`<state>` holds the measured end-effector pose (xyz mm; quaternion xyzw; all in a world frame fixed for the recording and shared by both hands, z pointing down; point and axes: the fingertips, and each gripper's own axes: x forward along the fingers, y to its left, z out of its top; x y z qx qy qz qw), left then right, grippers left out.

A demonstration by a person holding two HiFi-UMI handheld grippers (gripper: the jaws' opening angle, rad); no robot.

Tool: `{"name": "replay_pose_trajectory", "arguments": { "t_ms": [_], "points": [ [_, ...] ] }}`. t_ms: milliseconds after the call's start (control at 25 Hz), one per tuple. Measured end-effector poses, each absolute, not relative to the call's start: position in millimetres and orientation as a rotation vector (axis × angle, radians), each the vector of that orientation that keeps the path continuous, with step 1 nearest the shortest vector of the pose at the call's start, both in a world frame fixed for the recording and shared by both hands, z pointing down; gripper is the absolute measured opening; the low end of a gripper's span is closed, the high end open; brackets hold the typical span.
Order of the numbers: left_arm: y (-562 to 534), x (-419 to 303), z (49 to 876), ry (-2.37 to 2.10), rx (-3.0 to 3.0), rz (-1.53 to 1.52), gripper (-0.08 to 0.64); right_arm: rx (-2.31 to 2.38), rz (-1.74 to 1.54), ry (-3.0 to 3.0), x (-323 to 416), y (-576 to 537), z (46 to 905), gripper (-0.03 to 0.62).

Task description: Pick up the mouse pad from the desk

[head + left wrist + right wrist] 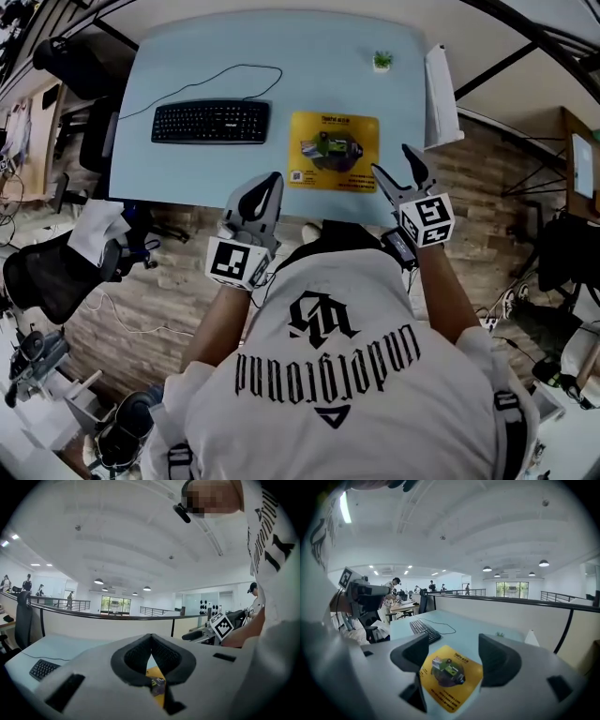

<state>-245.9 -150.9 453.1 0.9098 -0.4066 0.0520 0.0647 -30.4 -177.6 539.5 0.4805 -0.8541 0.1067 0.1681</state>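
Head view: yellow mouse pad [334,150] lies flat on the bench [234,47], long side along the near edge, keyboard [211,121] just left of the pad. Right tongs [392,159] by the pad's near right corner, nearer; left tongs [272,180] off its near left corner.
Left gripper view: tips together, empty; pad peeks below them.
Right gripper view: jaws well apart, nothing gripped; pad dead ahead between them, untouched.
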Motion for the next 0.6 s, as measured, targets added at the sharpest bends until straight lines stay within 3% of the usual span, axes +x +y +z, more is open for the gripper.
{"name": "replay_pose_trajectory", "arguments": {
  "t_ms": [600],
  "points": [
    [-195.1, -209.5, 539.6, -1.164, 2.618, 0.317, 0.008, 1.209, 0.499, -2.303, -16.2, -224.1, 651.0, 0.336]
  ]
}}
